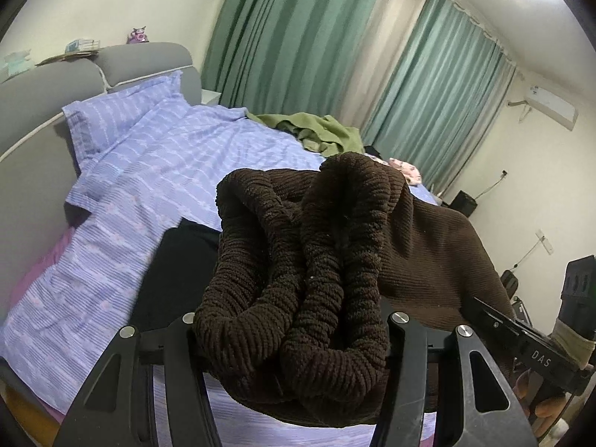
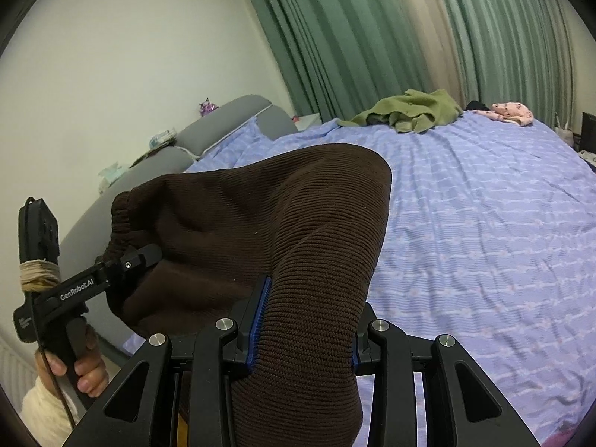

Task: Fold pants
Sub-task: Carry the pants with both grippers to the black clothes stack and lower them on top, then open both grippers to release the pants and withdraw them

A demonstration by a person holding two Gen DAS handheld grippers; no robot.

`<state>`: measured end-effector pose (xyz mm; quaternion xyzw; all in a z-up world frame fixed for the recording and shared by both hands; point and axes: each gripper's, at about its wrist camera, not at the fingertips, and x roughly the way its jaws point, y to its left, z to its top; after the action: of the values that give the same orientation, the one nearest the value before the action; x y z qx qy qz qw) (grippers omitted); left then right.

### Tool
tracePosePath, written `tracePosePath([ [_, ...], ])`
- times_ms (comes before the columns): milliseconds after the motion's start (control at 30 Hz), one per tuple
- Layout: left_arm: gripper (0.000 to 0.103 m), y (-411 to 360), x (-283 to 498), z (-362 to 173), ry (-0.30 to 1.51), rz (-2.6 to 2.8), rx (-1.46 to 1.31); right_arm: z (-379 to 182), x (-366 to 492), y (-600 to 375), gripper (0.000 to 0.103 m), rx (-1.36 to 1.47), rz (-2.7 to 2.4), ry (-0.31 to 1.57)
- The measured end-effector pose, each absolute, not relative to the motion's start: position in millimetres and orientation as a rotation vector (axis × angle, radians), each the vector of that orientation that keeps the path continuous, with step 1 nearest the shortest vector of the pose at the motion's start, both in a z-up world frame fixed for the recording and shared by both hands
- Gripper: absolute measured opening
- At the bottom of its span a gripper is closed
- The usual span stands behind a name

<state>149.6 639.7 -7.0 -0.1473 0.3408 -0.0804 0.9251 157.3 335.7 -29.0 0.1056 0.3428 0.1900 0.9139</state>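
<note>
The dark brown ribbed pants (image 1: 298, 279) hang in the air between both grippers above the bed. My left gripper (image 1: 290, 335) is shut on the bunched elastic waistband, which fills the space between its fingers. My right gripper (image 2: 303, 339) is shut on a fold of the same pants (image 2: 283, 231); cloth drapes over its fingers and hides the tips. The left gripper also shows in the right wrist view (image 2: 134, 257), clamped on the waistband at the left. The right gripper's body shows at the right edge of the left wrist view (image 1: 529, 346).
The bed has a lilac striped sheet (image 2: 484, 223) and a grey headboard (image 1: 44, 85). A green garment (image 2: 413, 110) and a pink one (image 2: 512, 111) lie at the far side. A black garment (image 1: 178, 268) lies under the pants. Green curtains (image 1: 298, 37) hang behind.
</note>
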Motion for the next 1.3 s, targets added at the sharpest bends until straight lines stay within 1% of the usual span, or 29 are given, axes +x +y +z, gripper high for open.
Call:
tracePosePath([
  [267,0.053,691,194,-32,0.734,-0.121,-0.279,-52,207,397,0.035,0.164,0.431,0.774],
  [400,0.053,714,220,-53,0.764,-0.11,-0.295,-69,237,419,0.035,0.156,0.45,0.825],
  [633,0.053,744,267,-106,0.85,-0.099,-0.314,-113,283,452,0.035,0.133,0.458,0.912],
  [833,0.053,751,301,-160,0.925,-0.116,-0.317,-156,308,467,0.035,0.097,0.429,0.977],
  [967,0.056,754,320,-200,1.005,-0.108,-0.32,-184,326,474,0.035,0.074,0.408,1.016],
  [1000,0.057,754,323,-211,1.037,-0.106,-0.312,-191,329,476,0.035,0.064,0.401,1.031],
  [1100,0.069,754,328,-230,1.104,-0.097,-0.264,-209,333,479,0.035,0.04,0.379,1.075],
  [1167,0.09,754,325,-228,1.102,-0.05,-0.188,-215,331,479,0.038,0.029,0.371,1.085],
  [1233,0.097,756,321,-220,1.082,-0.013,-0.122,-219,329,478,0.046,0.021,0.36,1.095],
  [1300,0.098,759,316,-212,1.089,-0.015,-0.103,-221,326,475,0.058,0.012,0.343,1.101],
])
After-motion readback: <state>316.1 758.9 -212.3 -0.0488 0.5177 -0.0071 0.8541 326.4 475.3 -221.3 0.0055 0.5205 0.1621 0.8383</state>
